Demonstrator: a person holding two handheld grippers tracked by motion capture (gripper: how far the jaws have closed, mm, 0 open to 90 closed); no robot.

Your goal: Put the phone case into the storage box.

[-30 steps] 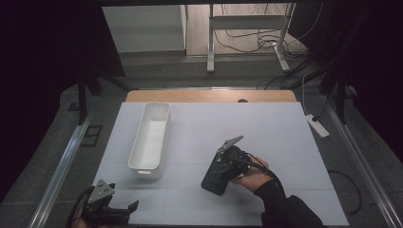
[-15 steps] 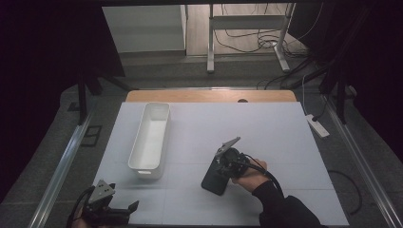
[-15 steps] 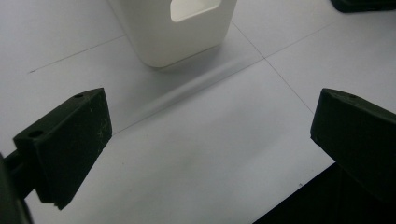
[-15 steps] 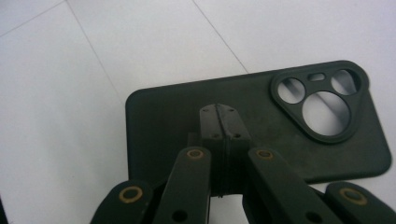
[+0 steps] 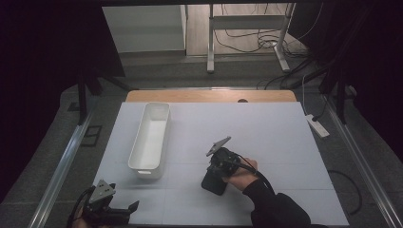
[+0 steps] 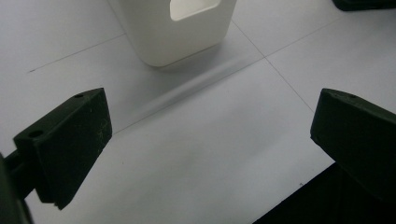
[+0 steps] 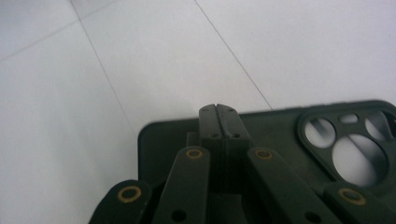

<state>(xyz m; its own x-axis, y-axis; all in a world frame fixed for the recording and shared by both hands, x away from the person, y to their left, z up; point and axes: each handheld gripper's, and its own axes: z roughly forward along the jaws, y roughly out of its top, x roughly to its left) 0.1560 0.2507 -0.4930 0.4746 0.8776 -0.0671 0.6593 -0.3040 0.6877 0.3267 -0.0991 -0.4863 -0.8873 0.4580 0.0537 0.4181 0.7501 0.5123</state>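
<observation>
A dark phone case (image 5: 214, 183) lies flat on the white table (image 5: 275, 128), near the front middle. My right gripper (image 5: 212, 172) is held by a hand just over the case, its jaws pressed together with nothing between them. In the right gripper view the shut tips (image 7: 217, 110) hover above the case (image 7: 275, 123), beside its camera cutout. My left gripper (image 5: 130, 211) rests at the front left corner, open and empty. Its view shows the jaws (image 6: 212, 112) spread wide and aimed at a white bin (image 6: 187, 42).
The long white bin (image 5: 142, 169) stands empty on the left half of the table, running front to back. A white power strip (image 5: 316, 126) lies off the right edge. The table's front edge (image 6: 303, 205) passes right under the left gripper.
The right gripper and hand have shifted slightly left and down over the phone case. The left gripper has stayed where it was.
</observation>
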